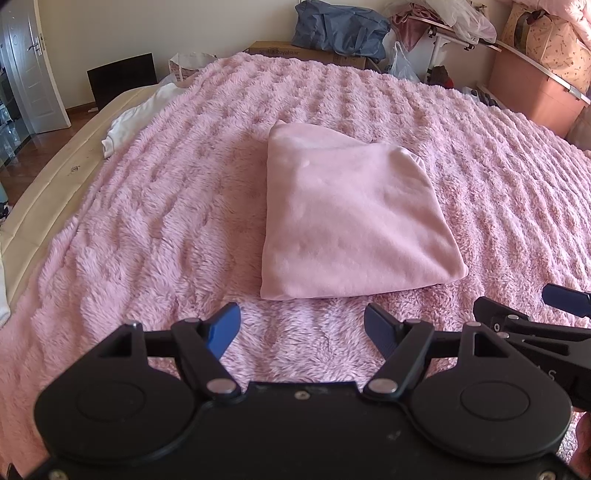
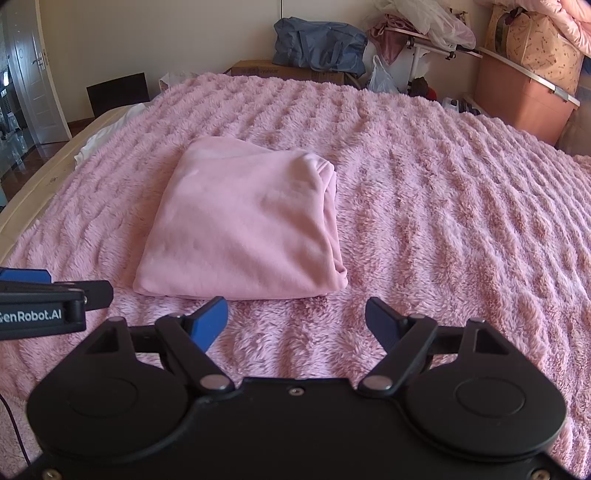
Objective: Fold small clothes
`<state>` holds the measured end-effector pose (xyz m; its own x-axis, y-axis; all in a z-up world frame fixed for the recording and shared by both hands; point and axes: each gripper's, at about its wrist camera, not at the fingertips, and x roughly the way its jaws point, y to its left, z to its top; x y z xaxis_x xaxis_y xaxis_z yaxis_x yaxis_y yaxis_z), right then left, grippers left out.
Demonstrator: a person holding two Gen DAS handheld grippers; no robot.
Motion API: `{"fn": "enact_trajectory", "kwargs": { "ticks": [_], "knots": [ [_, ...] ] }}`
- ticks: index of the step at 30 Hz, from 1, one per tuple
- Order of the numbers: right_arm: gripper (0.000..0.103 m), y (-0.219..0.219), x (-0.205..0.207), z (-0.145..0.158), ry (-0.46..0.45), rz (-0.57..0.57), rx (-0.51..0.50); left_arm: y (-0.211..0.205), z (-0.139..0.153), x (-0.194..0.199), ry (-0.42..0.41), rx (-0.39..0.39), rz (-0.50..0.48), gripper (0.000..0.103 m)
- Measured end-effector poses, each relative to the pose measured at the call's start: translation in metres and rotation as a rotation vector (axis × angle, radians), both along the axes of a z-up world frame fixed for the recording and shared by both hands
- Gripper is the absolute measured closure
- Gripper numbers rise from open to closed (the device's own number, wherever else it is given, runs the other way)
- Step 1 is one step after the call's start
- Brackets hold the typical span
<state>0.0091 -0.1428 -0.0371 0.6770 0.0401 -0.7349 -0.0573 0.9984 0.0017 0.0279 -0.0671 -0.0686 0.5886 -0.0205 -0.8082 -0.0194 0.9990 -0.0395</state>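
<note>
At the bottom of the left wrist view the black left gripper (image 1: 302,330) fills the foreground, its two blue-padded fingers (image 1: 224,329) spread wide apart with only blanket showing between them, holding nothing. The black right gripper (image 2: 296,322) sits the same way at the bottom of its own view, blue-padded fingers (image 2: 209,319) wide apart and empty; it also pokes into the lower right edge of the left view (just beside the left one). Both hover over the fluffy pink ribbed blanket (image 1: 155,206) that covers the bed. Just past the fingertips, at the centre of the left view and centre-left of the right view, lies the folded pale pink velvety garment (image 1: 347,221), a neat squarish bundle resting flat on the blanket, untouched by either gripper; its layered edges show along its right side in the right wrist view. Farther back, in the upper left, a crumpled white cloth (image 1: 136,118) lies at the blanket's edge. Along the far wall, at the top of the frame, a blue-grey bag (image 1: 340,27) rests on a brown cardboard box (image 1: 295,51), and a salmon-pink storage bin (image 1: 535,92) stands at the upper right.
</note>
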Motion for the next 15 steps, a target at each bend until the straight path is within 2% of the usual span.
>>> {"fn": "enact_trajectory", "kwargs": {
  "ticks": [15],
  "knots": [
    [0.02, 0.0007, 0.0006, 0.0017, 0.005, -0.005, 0.006, -0.0023, -0.0015, -0.0002, 0.006, 0.007, -0.002, 0.025]
  ]
}}
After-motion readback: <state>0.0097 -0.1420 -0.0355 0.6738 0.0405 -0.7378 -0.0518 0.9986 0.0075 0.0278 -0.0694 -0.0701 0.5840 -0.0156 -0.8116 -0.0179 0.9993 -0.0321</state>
